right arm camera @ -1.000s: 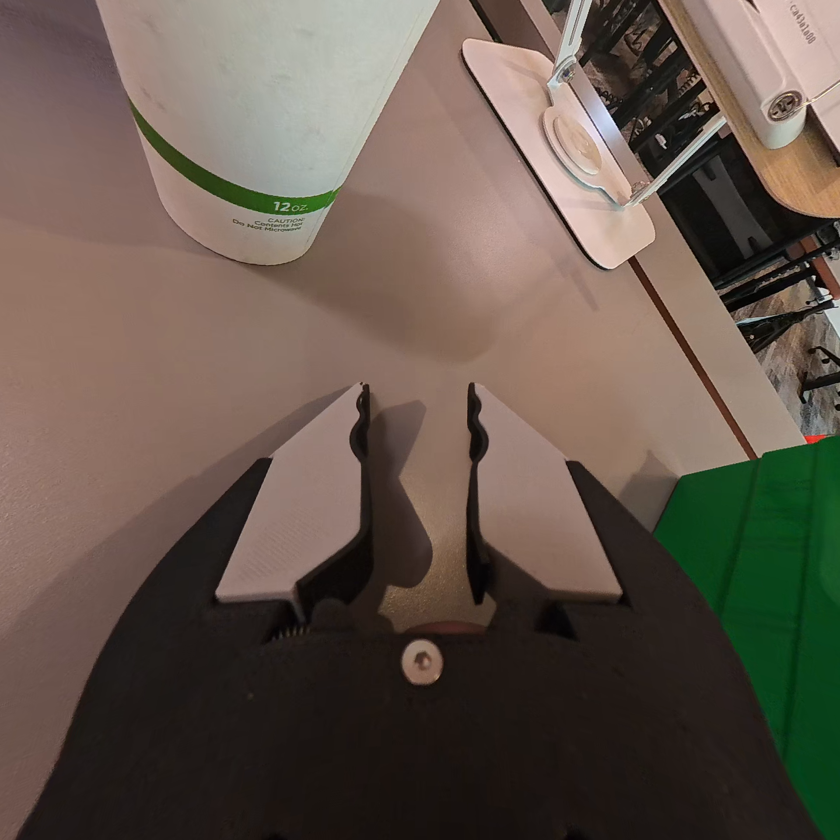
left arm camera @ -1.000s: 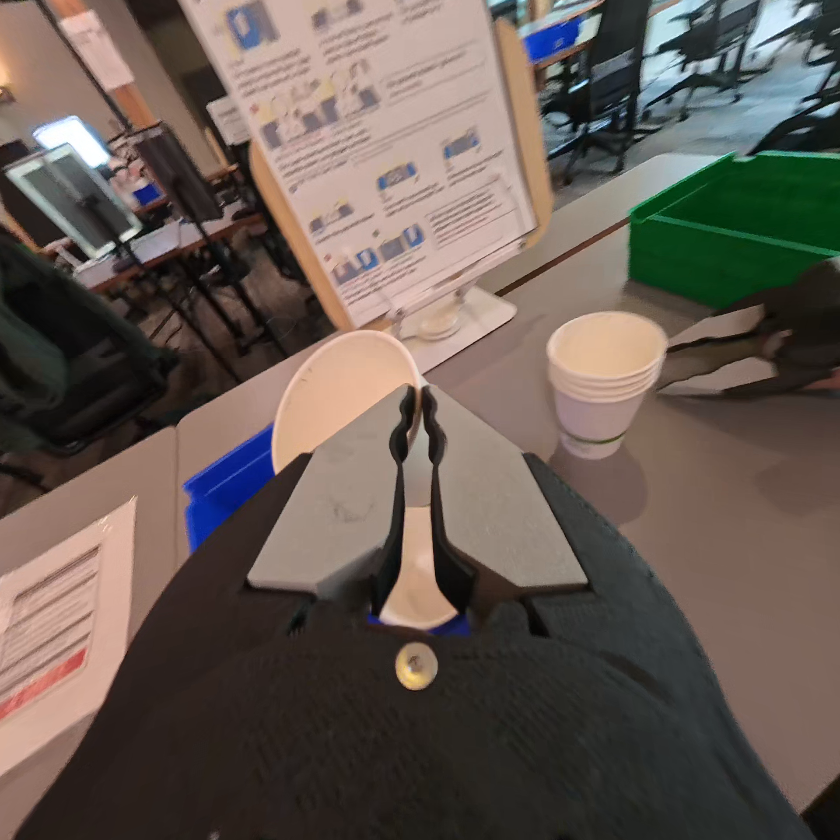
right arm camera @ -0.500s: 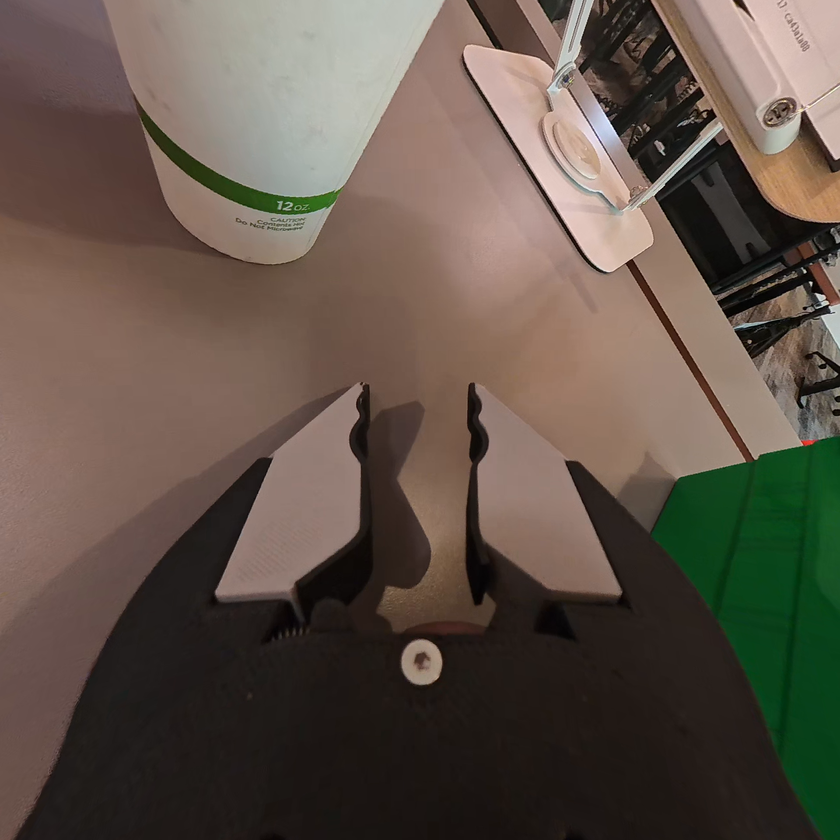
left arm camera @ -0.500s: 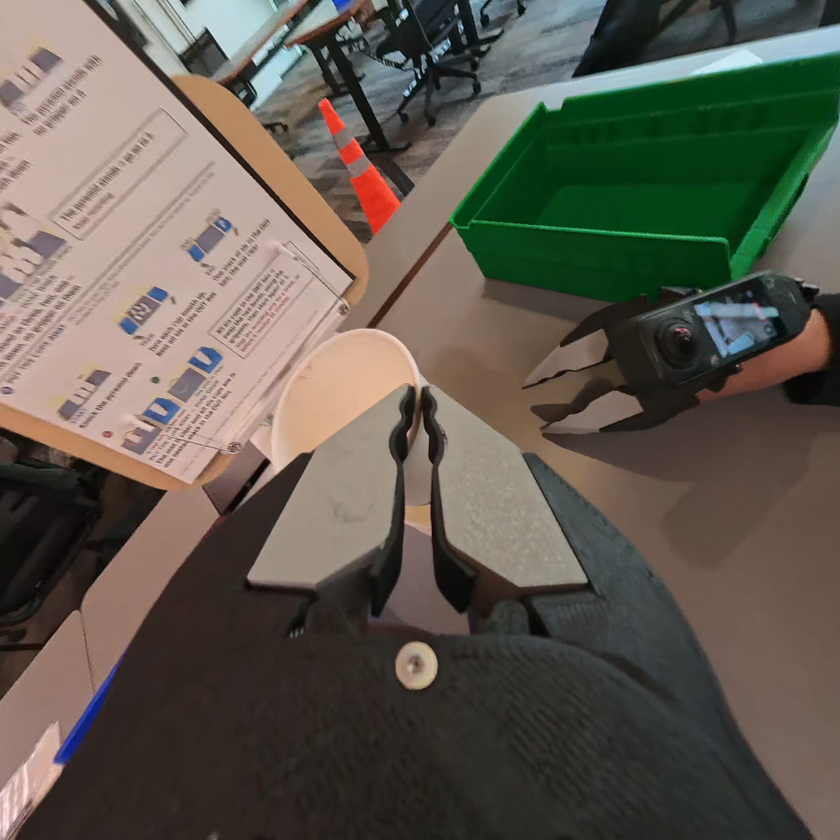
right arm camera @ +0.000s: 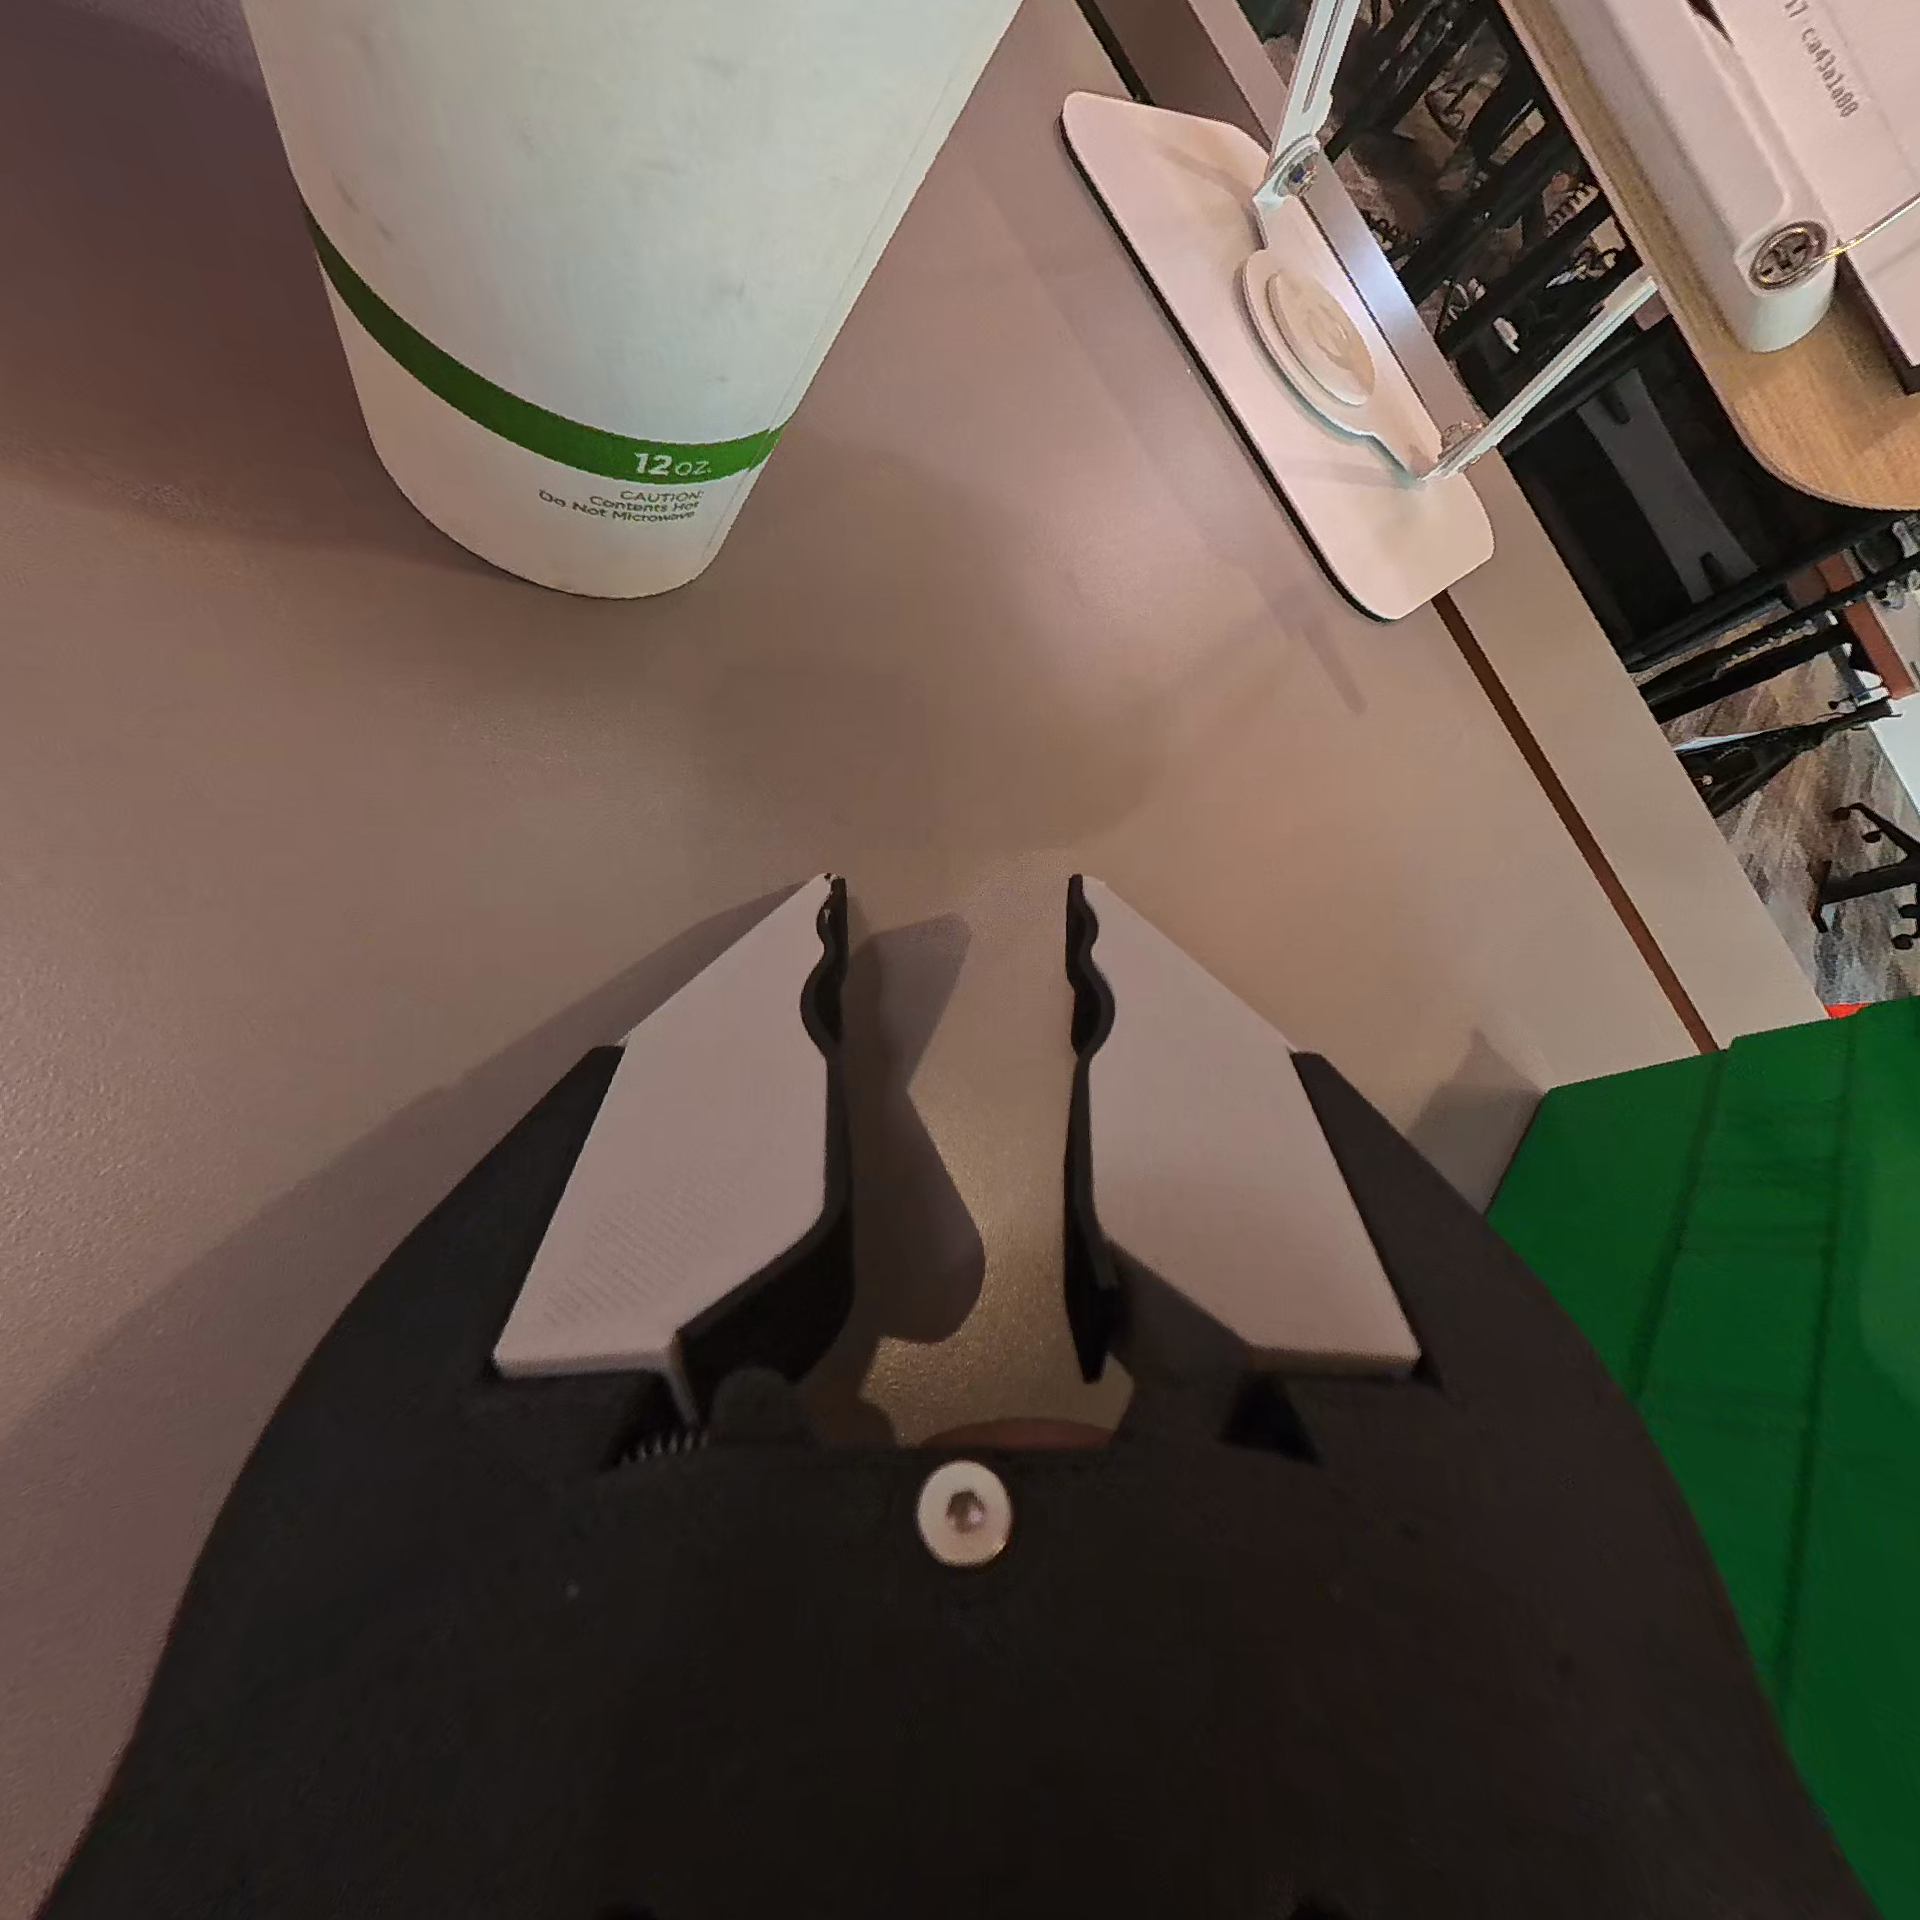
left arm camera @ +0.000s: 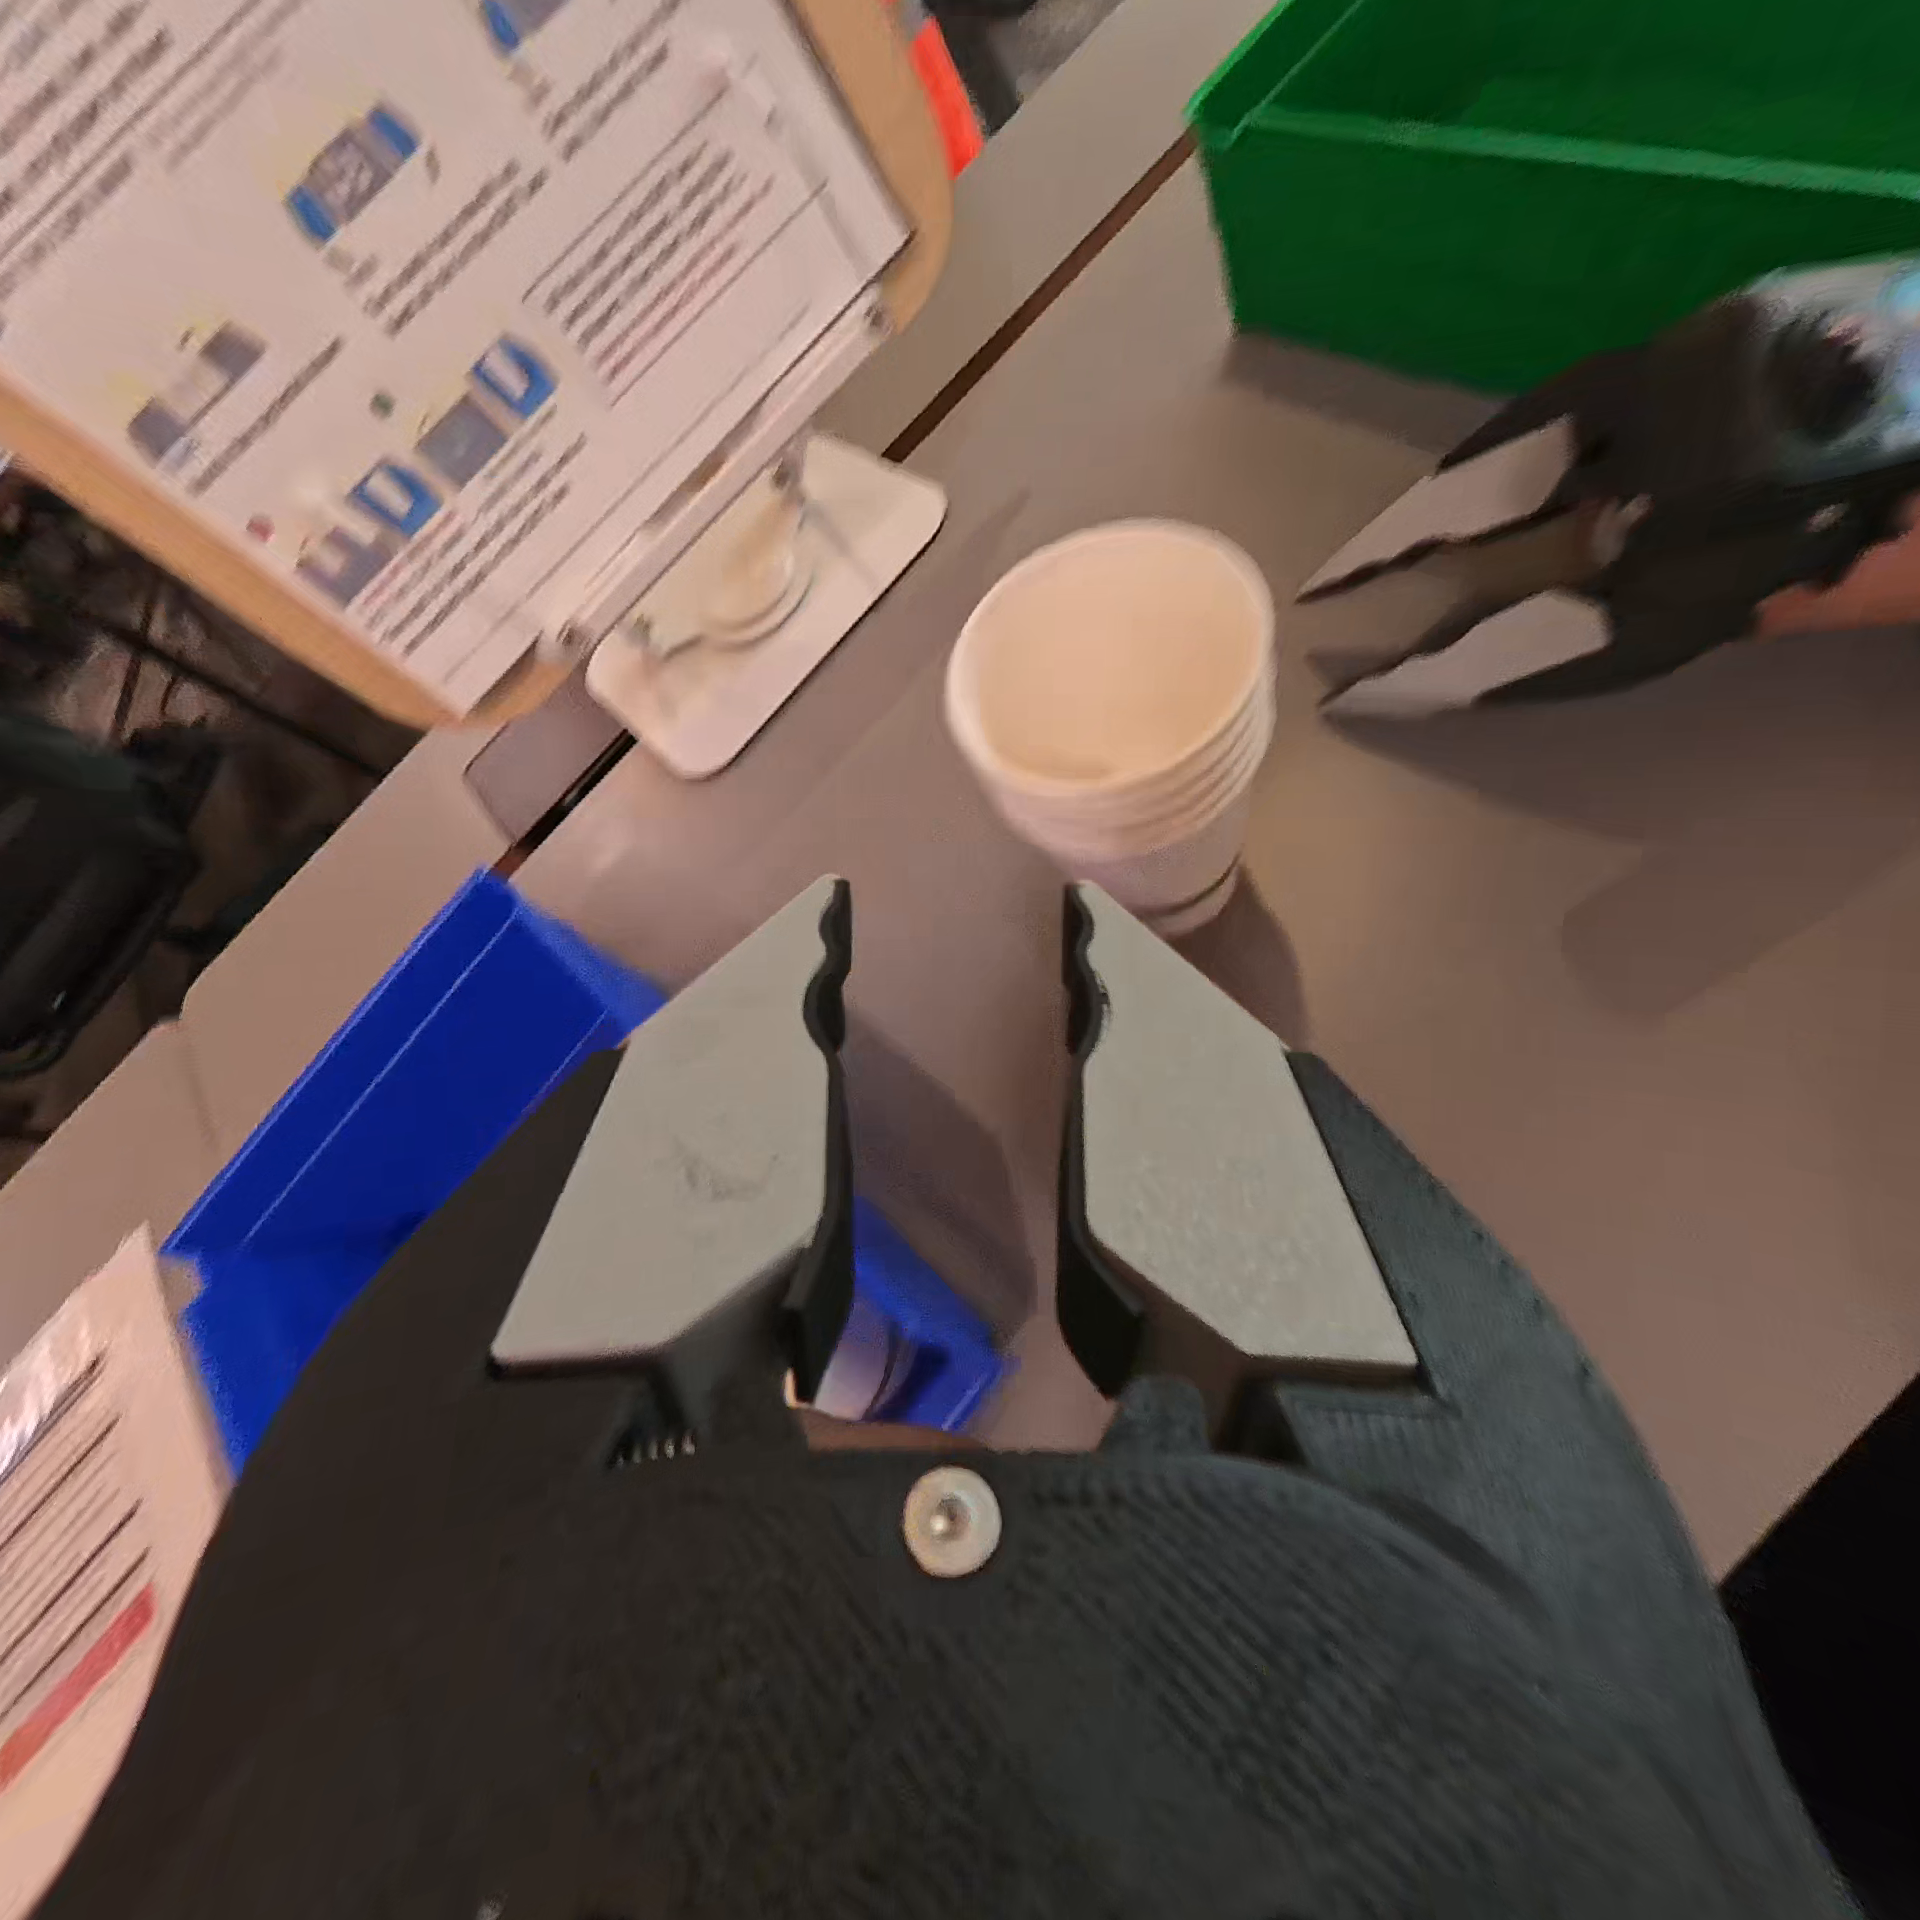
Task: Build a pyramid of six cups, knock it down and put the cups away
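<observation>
We are holding both grippers, left gripper [left arm camera: 945,925] and right gripper [right arm camera: 956,914], jaws apart, empty, near the nested cup stack [left arm camera: 1117,707]; pyramid unbuilt; everything is remaining.

My black left gripper with 2 grey wedge fingers [left arm camera: 951,904] spread apart and empty, my matching right gripper [right arm camera: 956,899] likewise parted, low over the tabletop
</observation>
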### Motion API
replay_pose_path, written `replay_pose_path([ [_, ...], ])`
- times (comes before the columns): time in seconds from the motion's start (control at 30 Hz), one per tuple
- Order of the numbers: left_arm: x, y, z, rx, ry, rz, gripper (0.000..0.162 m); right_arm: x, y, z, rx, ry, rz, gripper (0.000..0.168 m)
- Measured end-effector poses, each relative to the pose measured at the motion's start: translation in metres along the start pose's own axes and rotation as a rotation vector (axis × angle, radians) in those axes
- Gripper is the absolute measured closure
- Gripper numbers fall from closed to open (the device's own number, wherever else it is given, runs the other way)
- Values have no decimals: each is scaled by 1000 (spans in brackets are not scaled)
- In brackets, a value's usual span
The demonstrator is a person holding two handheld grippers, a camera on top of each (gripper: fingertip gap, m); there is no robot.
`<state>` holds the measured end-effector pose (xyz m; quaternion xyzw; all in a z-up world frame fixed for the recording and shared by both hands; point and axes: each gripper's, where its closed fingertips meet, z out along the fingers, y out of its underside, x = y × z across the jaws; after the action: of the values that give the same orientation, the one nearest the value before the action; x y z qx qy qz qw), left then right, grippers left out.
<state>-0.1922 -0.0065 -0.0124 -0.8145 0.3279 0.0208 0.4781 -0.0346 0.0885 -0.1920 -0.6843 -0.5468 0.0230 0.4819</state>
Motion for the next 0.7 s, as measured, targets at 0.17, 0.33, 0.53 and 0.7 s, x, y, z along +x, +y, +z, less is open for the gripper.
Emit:
replay_pose_path([
  [0.17,-32,79,-29,-154,-27,-82,124,0,0,0,-3,2,2,129],
  [0.33,-47,144,-36,-275,-22,-99,135,2,1,1,-8,7,9,130],
  [0.53,-49,163,-24,-291,50,-131,161,2,2,1,-10,9,11,131],
  [0.7,-77,141,-30,-265,-50,-114,161,2,2,1,-9,3,10,131],
])
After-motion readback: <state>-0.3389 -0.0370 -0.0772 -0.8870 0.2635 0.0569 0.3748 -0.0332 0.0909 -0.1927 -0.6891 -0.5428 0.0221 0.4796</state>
